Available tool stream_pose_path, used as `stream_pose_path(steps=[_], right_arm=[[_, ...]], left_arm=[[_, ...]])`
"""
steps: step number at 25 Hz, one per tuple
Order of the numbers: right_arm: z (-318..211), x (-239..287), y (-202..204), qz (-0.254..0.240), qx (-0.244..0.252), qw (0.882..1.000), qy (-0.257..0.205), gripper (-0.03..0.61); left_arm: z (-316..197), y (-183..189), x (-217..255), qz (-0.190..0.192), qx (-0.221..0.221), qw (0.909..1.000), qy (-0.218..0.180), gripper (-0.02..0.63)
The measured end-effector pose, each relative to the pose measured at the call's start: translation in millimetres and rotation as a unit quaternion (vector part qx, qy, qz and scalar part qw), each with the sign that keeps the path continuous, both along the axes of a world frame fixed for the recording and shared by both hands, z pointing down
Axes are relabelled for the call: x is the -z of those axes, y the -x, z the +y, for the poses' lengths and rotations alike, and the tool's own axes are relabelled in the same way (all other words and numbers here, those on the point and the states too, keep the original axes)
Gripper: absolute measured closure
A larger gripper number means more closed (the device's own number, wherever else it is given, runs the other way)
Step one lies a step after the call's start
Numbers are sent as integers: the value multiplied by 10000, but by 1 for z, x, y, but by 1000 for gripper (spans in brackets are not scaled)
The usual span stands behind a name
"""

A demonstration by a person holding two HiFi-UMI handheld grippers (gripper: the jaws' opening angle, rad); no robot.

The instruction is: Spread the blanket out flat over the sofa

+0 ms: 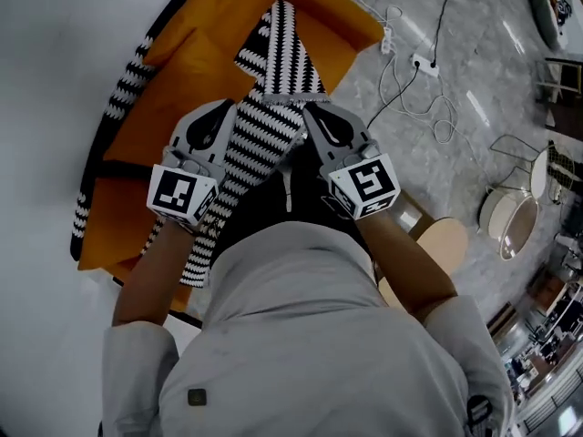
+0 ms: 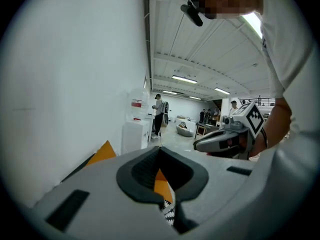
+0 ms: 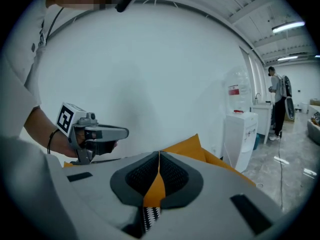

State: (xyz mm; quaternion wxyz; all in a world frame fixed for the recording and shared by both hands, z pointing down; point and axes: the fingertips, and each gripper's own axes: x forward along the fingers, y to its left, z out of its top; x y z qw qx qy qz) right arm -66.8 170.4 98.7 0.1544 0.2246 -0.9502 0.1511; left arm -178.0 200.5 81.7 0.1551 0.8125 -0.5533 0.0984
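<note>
A black-and-white zigzag blanket (image 1: 262, 139) hangs bunched between my two grippers, above the orange sofa (image 1: 191, 71). More of it trails up over the sofa and along the sofa's left edge. My left gripper (image 1: 228, 109) is shut on the blanket's left part, and a strip of blanket (image 2: 169, 211) shows under its closed jaws. On the other side, my right gripper (image 1: 311, 109) is shut on the right part, with blanket (image 3: 149, 217) visible below its closed jaws. Each gripper view shows the other gripper: the right gripper (image 2: 200, 145) and the left gripper (image 3: 125, 132), level with each other.
A white wall runs along the sofa's far side. Cables and a power strip (image 1: 424, 62) lie on the marble floor to the right. A round wooden stool (image 1: 442, 242) stands beside me, with chairs (image 1: 512, 218) farther right. A water dispenser (image 3: 241, 136) stands by the wall.
</note>
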Motion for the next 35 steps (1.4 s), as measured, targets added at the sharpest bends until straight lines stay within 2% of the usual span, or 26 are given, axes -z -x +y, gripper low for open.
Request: stream_pose_path(steps=[6,10,12,18,23,28,31,35], right_arm=[[-17,-76,37,67,471,9978,457,552],[-23,-143,48,297,626,9945,783,530],[-22,-180,54,406,613,9924,983,500],[-22,-278,64,769,582,9830,1561,476],[-1,-387,57,1129,515,9756,1811,459],[-1,-454,74,1455,414,9688,1964,436],[10,-495,83,1645,384,9642,2042,428],[15,-542,93,1899,351,9565,2189,420]], left_arm=[[-5,27,-60,-15,484,9980,409,604],[-5,32,-109,26,719,9956,609,604],[-2,37,-137,49,767,9946,696,604],[-3,49,-204,68,857,9910,1024,604],[18,35,-298,53,818,9862,1439,604],[18,39,-355,182,776,9824,1691,604],[25,42,-388,281,829,9805,1760,604],[10,45,-411,361,914,9816,1635,604]])
